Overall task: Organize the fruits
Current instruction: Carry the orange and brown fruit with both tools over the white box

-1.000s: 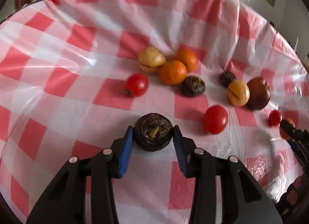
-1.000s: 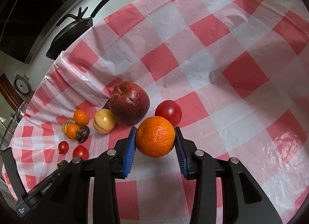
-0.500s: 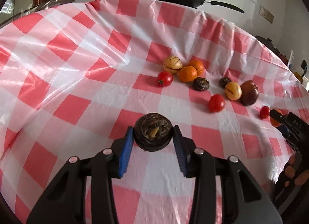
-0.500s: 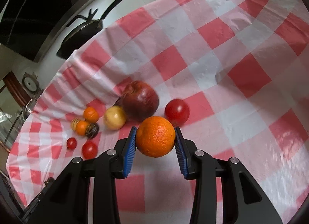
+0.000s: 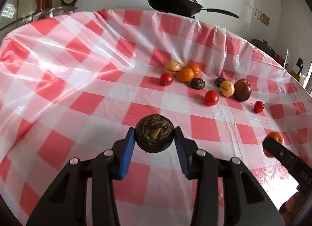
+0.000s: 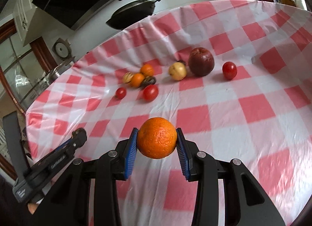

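Three tomatoes (image 5: 211,97) on the cloth (image 5: 78,81) — two oranges (image 5: 186,75).

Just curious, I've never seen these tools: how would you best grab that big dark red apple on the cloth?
Grip the apple across its widest middle, coming from the near side where the tablecloth is bare; a yellowish fruit crowds its left.
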### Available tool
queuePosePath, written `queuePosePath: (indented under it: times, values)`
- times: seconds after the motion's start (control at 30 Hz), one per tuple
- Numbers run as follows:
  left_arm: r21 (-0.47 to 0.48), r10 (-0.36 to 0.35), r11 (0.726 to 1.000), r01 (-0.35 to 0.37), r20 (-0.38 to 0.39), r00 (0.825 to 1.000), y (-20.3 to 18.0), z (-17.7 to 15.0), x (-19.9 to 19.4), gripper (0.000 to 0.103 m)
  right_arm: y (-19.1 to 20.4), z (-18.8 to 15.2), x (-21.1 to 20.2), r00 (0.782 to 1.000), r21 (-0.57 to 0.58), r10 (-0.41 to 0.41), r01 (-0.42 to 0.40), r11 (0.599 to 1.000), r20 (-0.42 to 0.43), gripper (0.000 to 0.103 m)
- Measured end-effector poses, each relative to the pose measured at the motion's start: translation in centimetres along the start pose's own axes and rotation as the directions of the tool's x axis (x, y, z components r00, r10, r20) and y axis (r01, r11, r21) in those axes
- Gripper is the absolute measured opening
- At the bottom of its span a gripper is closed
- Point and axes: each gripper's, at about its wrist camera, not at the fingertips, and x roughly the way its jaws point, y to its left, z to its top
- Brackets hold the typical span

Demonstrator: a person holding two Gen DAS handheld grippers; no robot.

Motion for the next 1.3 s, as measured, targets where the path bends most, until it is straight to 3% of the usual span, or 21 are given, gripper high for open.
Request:
queuePosePath:
  times: [0.3,0.53,0.8,1.1,1.3]
  values:
    - [-0.056,0.022,0.998,-0.020,0.045,0.999,3.0,-2.0,-4.6,0.041,2.4,-2.4,-2.1,0.998,-0.053,0.050,-0.052,0.997,-0.043,0.039]
    - [-0.007,0.095,0.995,-0.095,0.055,0.994,4.7,-4.0,-8.3,0.041,5.8,-4.6,-4.1,0.994,-0.161,0.088,-0.097,0.982,-0.063,0.039]
    - [-0.036,0.160,0.987,-0.159,0.030,0.987,9.5,-7.3,-11.7,0.041,10.0,-7.7,-4.6,0.982,-0.258,0.129,-0.161,0.953,-0.137,0.039]
    - [-0.108,0.238,0.966,-0.234,0.021,0.971,15.9,-10.4,-15.4,0.041,16.9,-11.9,-5.7,0.955,-0.432,0.197,-0.277,0.859,-0.220,0.039]
    - [-0.159,0.291,0.945,-0.284,0.016,0.957,19.8,-12.8,-18.1,0.041,21.4,-15.5,-6.5,0.926,-0.534,0.237,-0.364,0.763,-0.293,0.039]
